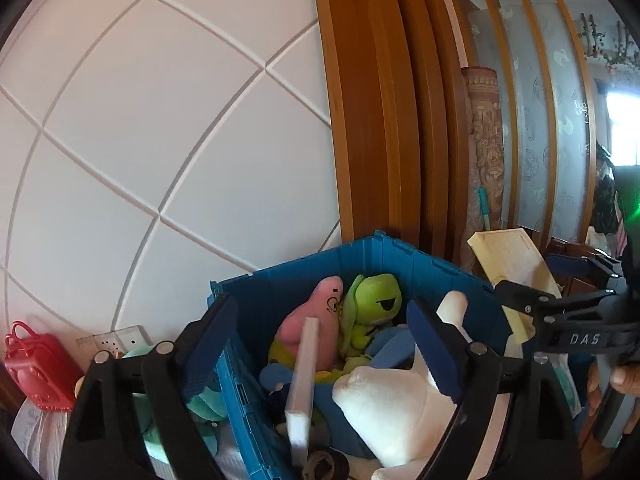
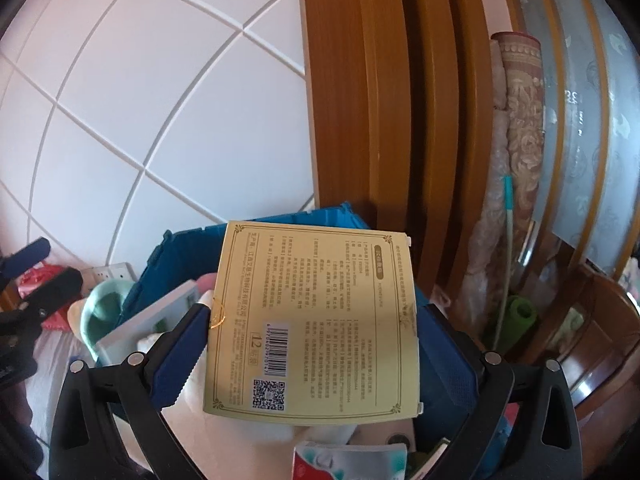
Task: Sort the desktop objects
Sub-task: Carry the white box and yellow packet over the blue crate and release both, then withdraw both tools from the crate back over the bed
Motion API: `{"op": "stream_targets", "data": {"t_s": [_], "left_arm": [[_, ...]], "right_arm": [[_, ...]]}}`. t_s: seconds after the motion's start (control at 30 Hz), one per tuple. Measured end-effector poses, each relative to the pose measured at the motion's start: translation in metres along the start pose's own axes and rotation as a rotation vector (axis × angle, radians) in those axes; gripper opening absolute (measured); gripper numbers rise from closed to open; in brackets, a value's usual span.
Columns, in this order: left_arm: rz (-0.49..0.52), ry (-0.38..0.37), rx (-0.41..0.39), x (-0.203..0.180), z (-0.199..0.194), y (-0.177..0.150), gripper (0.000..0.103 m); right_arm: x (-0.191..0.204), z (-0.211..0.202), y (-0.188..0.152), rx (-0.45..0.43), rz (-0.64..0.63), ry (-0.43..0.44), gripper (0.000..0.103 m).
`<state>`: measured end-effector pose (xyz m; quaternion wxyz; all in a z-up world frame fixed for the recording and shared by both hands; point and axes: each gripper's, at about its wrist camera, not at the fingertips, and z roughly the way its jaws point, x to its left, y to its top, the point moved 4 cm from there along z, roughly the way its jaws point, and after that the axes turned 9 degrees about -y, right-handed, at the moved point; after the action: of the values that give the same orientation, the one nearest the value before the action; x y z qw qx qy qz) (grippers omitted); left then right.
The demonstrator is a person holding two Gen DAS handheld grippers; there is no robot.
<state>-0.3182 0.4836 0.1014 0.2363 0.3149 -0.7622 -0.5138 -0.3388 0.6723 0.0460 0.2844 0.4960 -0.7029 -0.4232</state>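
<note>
A blue crate (image 1: 396, 258) stands against the white wall, holding a pink star plush (image 1: 316, 320), a green frog plush (image 1: 372, 304), a white plush (image 1: 396, 408) and a thin white box (image 1: 302, 380). My left gripper (image 1: 320, 344) is open and empty just above the crate's near side. My right gripper (image 2: 316, 344) is shut on a flat yellow box (image 2: 316, 320) with printed text and a barcode, held over the crate (image 2: 192, 248). That yellow box (image 1: 512, 268) and the right gripper (image 1: 532, 280) also show at the right of the left wrist view.
A red toy case (image 1: 36, 364) and a white power strip (image 1: 120, 338) lie left of the crate, with a mint-green object (image 2: 104, 308) beside it. A wooden door frame (image 1: 380, 100) and a rolled rug (image 2: 520, 140) stand behind on the right.
</note>
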Motion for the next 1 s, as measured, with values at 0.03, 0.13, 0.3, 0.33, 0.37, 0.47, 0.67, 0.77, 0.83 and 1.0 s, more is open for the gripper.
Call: {"op": "stream_targets", "data": {"t_s": [0.03, 0.13, 0.3, 0.33, 0.37, 0.47, 0.67, 0.77, 0.83, 1.0], "left_arm": [[0.004, 0.008, -0.002, -0.001, -0.002, 0.000, 0.088], [0.019, 0.029, -0.007, -0.002, -0.007, 0.000, 0.088], [0.029, 0.058, -0.018, 0.000, -0.019, -0.003, 0.094], [0.029, 0.059, -0.024, 0.001, -0.022, -0.002, 0.095], [0.030, 0.060, -0.030, 0.002, -0.026, -0.002, 0.095], [0.026, 0.064, -0.042, 0.007, -0.036, -0.002, 0.095], [0.005, 0.068, -0.056, 0.016, -0.052, -0.004, 0.095], [0.015, 0.074, -0.062, 0.017, -0.059, -0.006, 0.095], [0.018, 0.080, -0.063, 0.018, -0.063, -0.007, 0.095], [0.004, 0.096, -0.067, 0.025, -0.072, -0.010, 0.096]], "right_arm": [[0.001, -0.002, 0.000, -0.007, 0.000, 0.005, 0.102], [0.006, -0.008, -0.001, -0.021, -0.010, 0.010, 0.102], [0.010, -0.007, -0.001, 0.007, -0.012, 0.014, 0.103], [0.010, -0.003, -0.002, 0.032, -0.021, -0.004, 0.103], [0.010, 0.000, -0.004, 0.040, -0.018, -0.007, 0.103], [0.008, 0.003, -0.006, 0.055, 0.034, 0.026, 0.103], [0.002, 0.011, -0.006, 0.119, 0.137, 0.095, 0.103], [-0.001, 0.016, -0.006, 0.161, 0.180, 0.144, 0.103], [-0.010, 0.014, -0.004, 0.149, 0.268, 0.182, 0.103], [-0.011, 0.013, -0.005, 0.161, 0.261, 0.140, 0.103]]}}
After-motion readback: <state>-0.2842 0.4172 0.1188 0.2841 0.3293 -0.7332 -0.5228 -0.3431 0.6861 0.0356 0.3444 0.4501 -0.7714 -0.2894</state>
